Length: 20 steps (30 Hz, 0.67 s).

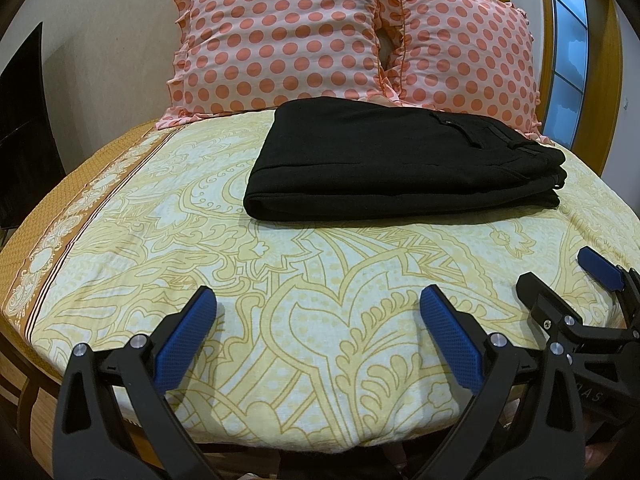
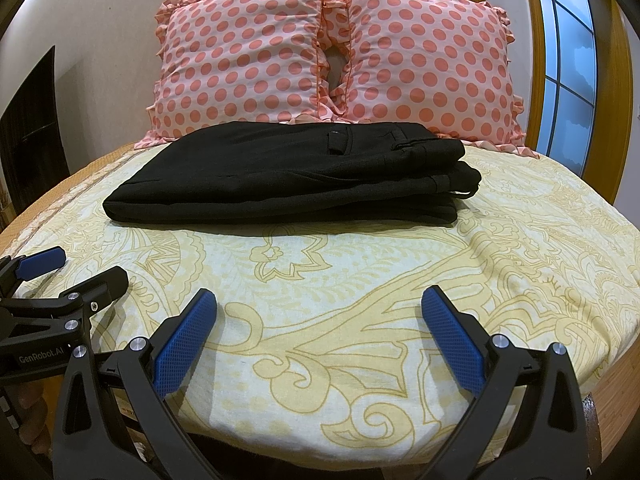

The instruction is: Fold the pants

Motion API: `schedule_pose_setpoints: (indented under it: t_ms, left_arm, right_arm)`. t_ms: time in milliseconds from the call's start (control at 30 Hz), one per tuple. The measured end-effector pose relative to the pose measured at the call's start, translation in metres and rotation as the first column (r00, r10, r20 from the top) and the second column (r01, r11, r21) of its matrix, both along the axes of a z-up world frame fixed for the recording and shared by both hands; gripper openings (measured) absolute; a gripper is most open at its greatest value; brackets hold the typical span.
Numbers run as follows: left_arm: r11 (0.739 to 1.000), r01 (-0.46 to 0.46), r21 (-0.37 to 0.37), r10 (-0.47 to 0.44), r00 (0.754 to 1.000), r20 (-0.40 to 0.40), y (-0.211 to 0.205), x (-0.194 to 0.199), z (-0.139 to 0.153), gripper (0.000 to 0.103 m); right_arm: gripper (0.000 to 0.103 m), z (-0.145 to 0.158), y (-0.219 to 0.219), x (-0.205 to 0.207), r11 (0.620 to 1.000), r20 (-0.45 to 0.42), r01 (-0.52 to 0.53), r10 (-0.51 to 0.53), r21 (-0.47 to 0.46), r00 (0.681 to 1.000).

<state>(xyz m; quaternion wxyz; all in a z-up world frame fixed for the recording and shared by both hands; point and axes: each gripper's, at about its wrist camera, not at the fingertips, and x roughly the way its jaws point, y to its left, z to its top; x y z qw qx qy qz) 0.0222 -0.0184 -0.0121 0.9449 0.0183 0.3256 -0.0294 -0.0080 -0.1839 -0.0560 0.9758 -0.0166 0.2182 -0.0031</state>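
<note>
where the bed (image 1: 280, 300) meets the two pink polka-dot pillows (image 1: 280, 40), the black pants (image 1: 400, 160) lie folded into a compact, thick rectangle of several stacked layers. the folded edge on the near side is rounded and smooth, while the waistband end, with a belt loop and a pocket flap showing on top, sits at the right, its layers slightly stepped rather than flush. a small pale bit of lining or label peeks out at that right-hand corner. the stack rests flat on the yellow patterned sheet, its far edge just in front of the pillows; whether it touches them cannot be told.

the left tool (image 1: 318, 320) hovers above the near part of the bed with its blue-padded fingers (image 1: 184, 344) spread wide, nothing between them and nothing touched. the right tool (image 2: 318, 320) is likewise spread wide above the sheet, gripping nothing, well apart from the pants (image 2: 288, 176). in the right wrist view the left tool (image 2: 78, 268) shows at the left edge, beside the right one, its fingers parted. in the left wrist view the right tool (image 1: 560, 276) appears at the right edge, also parted.

a window (image 1: 568, 40) with a wooden frame stands to the right of the pillows, and a dark panel (image 1: 24, 120) stands at the left wall.
</note>
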Motion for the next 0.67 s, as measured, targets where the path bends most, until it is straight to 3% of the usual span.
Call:
schedule_pose_setpoints:
  t_ms: [667]
  left_arm:
    - [1.000,0.000,-0.001,0.000,1.000,-0.003,0.0017,0.0009,-0.0017,0.101]
  right_arm:
    - [0.102,-0.0006,0.0003,0.0000,1.000,0.001,0.001,-0.001,0.000,1.000]
